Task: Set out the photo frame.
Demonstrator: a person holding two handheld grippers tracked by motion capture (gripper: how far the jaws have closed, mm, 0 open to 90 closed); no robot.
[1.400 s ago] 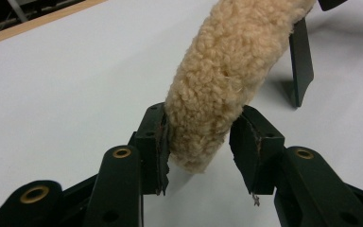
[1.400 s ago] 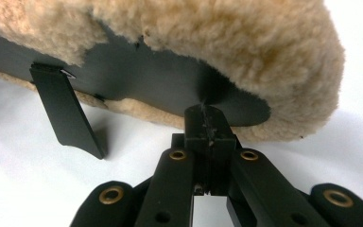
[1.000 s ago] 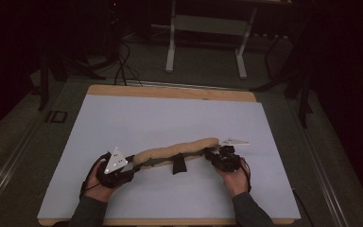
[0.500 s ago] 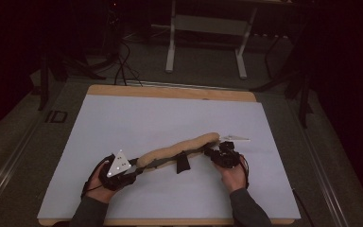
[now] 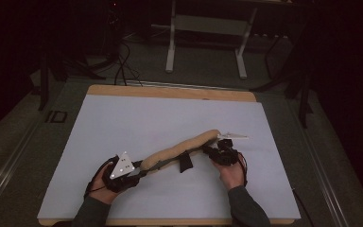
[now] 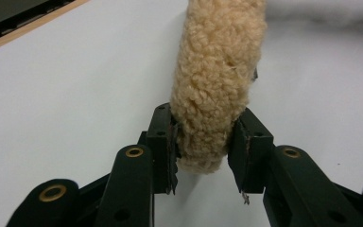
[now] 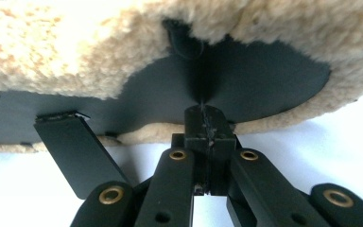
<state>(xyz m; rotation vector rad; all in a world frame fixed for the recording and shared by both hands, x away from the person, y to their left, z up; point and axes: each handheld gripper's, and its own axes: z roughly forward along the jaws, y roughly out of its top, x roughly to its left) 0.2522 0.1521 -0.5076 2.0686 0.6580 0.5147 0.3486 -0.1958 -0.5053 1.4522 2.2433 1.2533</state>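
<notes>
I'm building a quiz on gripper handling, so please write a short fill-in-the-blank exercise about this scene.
1. The left gripper clamps one end of a tan ___ pad.
2. The right gripper pinches the pad's ___ backing.
3. The pad lies on a ___ table.
4. A black strap hangs near the pad's ___.

Missing words: fleece; black; white; middle
</notes>
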